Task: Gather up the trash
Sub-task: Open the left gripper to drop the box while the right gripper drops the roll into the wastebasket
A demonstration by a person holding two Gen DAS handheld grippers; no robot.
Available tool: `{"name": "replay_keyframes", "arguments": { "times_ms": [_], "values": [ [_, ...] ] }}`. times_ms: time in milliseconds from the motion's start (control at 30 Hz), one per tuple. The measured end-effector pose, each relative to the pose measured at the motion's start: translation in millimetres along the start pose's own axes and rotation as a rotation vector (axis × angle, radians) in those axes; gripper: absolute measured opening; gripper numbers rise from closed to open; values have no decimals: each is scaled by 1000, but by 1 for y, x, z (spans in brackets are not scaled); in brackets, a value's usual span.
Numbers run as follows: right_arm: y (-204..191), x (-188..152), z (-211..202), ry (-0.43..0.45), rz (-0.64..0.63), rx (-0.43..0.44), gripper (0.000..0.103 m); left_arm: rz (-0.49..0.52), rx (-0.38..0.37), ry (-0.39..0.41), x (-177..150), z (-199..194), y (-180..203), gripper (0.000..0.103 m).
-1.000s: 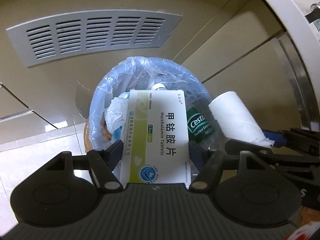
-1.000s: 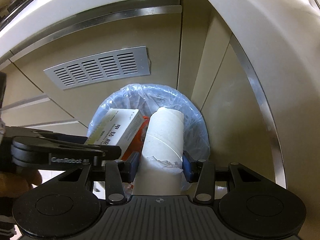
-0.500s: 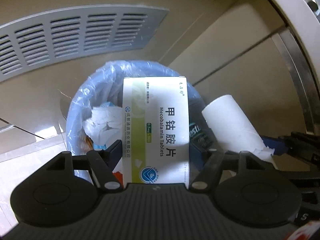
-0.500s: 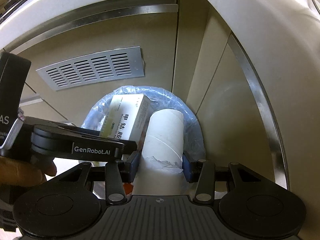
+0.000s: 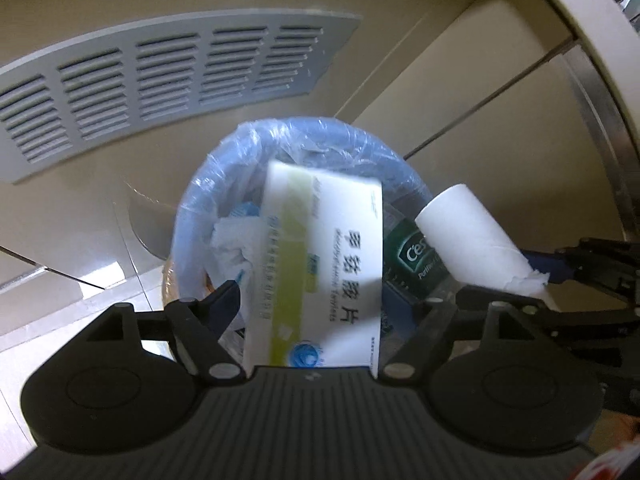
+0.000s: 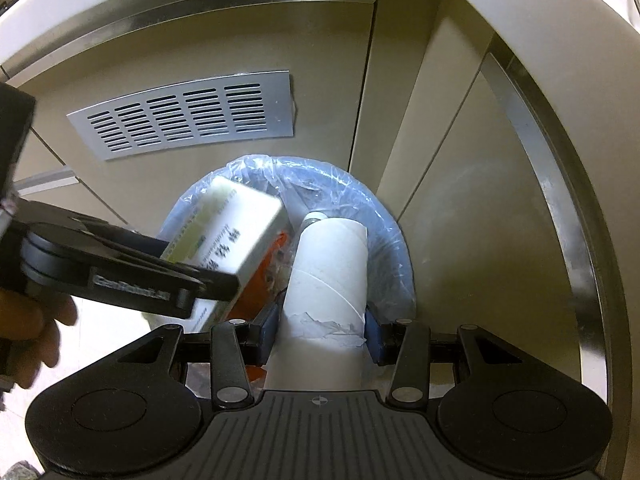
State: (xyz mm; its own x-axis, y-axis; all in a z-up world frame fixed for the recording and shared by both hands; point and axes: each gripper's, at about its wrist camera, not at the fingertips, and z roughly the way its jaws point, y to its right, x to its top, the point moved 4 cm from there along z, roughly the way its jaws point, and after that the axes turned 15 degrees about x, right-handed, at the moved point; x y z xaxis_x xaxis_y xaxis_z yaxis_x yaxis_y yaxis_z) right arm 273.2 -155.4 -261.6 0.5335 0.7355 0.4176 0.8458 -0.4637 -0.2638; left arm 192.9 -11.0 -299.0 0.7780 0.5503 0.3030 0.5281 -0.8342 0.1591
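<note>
Release step. Left tool (image 5: 316, 300) jaws have just been opening, now spread; tablet box (image 5: 320, 264) tilts loose between them, over lined bin (image 5: 192, 216). Right tool (image 6: 318, 322) pinches paper roll core (image 6: 328, 272) above same bin. Next, likely: box drops clear, then free the core.

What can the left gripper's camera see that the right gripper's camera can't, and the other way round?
Only the left wrist view shows the green-labelled bottle and crumpled white tissue inside the bin.

Only the right wrist view shows the person's hand behind the left gripper, and something orange under the box.

Both show the blue-lined bin, the tablet box tilting loose over it as the left jaws have just been opening, the cardboard roll clamped in the right gripper, and the wall vent.
</note>
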Motion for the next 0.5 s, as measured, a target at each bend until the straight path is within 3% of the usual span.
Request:
{"name": "replay_keyframes", "arguments": {
  "times_ms": [167, 267, 500],
  "values": [
    [-1, 2, 3, 6, 7, 8, 45, -21, 1, 15, 4, -7, -9, 75],
    [-2, 3, 9, 7, 15, 18, 45, -5, 18, 22, 6, -6, -9, 68],
    [-9, 4, 32, 5, 35, 48, 45, -11, 51, 61, 6, -16, -22, 68]
  ]
}}
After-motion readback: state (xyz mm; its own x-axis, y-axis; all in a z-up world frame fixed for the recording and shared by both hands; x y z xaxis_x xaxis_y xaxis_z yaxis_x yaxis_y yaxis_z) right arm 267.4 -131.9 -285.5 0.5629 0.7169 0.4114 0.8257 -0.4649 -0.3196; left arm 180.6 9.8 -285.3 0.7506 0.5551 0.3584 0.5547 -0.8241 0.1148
